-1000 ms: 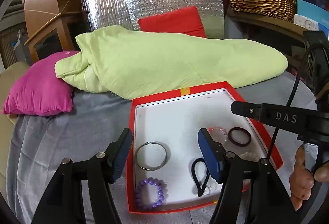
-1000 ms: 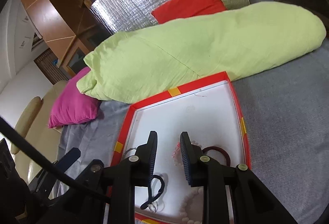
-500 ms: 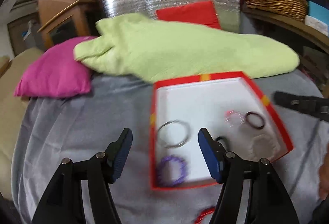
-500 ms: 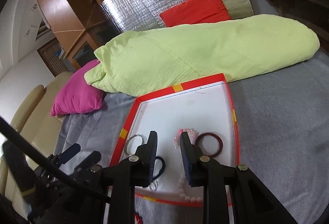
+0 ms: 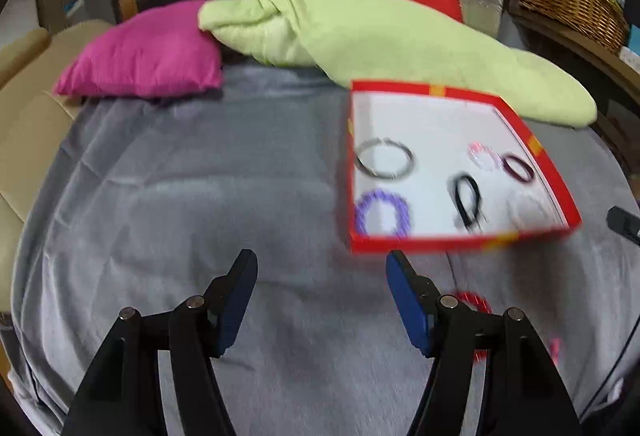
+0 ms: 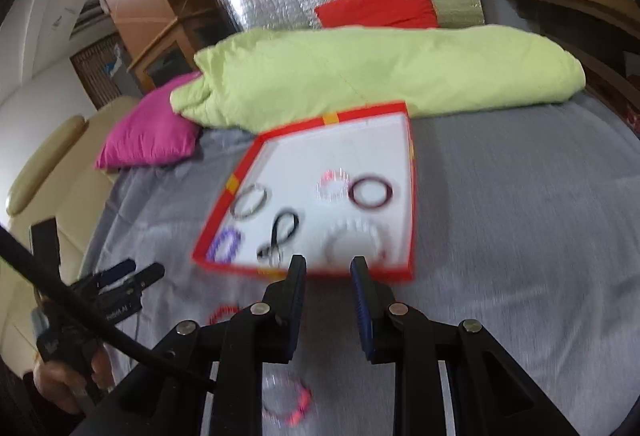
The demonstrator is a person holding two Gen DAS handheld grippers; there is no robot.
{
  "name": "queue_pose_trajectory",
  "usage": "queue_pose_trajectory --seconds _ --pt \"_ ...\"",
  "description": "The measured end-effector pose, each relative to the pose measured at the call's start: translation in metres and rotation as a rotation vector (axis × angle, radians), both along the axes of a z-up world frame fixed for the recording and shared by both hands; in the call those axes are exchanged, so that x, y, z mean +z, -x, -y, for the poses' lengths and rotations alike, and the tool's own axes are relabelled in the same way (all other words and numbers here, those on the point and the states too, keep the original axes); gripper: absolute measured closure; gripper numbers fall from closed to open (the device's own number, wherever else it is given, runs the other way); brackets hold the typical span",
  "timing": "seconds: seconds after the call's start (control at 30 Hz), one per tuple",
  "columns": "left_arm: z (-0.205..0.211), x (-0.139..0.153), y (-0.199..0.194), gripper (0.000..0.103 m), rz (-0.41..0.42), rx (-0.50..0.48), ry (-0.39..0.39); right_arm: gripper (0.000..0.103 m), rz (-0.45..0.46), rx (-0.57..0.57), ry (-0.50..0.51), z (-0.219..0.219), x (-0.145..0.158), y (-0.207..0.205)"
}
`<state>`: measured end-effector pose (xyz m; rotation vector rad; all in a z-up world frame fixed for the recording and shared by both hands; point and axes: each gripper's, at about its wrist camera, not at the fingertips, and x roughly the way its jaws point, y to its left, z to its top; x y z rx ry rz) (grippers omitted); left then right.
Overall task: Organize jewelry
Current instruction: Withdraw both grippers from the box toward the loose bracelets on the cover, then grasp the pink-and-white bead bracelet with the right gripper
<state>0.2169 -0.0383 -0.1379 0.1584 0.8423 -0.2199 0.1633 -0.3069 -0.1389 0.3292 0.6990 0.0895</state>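
Left claw (image 5: pixel 320 294) apart and empty, right claw (image 6: pixel 328 288) narrowly apart, empty, red tray (image 6: pixel 412 196) just beyond both

Trays: one shallow red-rimmed cardboard tray (image 6: pixel 412 196) with a white floor.
Rings in the tray: six. One thin silver metal bangle (image 6: pixel 251 201), one purple beaded bracelet (image 6: pixel 225 246), one black looped cord (image 6: pixel 282 232), one pale pink beaded bracelet (image 6: pixel 333 185), one dark maroon bangle (image 6: pixel 370 193), one white beaded bracelet (image 6: pixel 355 238).
Rings on the grey bedspread: two. One red beaded bracelet (image 6: pixel 222 313), one pink-and-clear beaded bracelet (image 6: pixel 289 398).
Cushions: one magenta (image 6: pixel 152 132), one red (image 6: pixel 376 5).
Quilts: one lime-green, rolled (image 6: pixel 372 68).
Wicker baskets: one (image 5: pixel 568 0).
Tongs: two pairs.
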Motion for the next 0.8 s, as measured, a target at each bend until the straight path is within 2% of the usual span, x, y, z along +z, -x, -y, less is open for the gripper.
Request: queue_pose_trajectory --seconds 0.27,0.37,0.5,0.57,0.63,0.8 --pt "0.01 -0.024 0.015 0.035 -0.056 -0.102 -0.063 0.077 -0.161 0.152 0.073 -0.029 -0.047 0.024" --pt "0.012 -0.025 0.015 0.035 -0.056 -0.123 -0.073 0.077 -0.206 0.182 0.138 -0.045 -0.065 0.022" --pt "0.017 -0.025 0.014 0.035 -0.075 -0.161 -0.038 0.077 -0.203 0.187 0.145 -0.048 -0.069 0.018" --pt "0.023 -0.027 0.015 0.035 -0.087 -0.184 -0.036 0.088 -0.199 0.19 0.174 -0.052 -0.068 0.017" --pt "0.028 -0.029 0.016 0.035 -0.103 -0.21 -0.037 0.094 -0.2 0.185 0.222 -0.054 -0.069 0.016" --pt "0.037 -0.032 0.019 0.035 -0.122 -0.257 -0.038 0.094 -0.162 0.1 0.198 -0.04 -0.056 0.015"
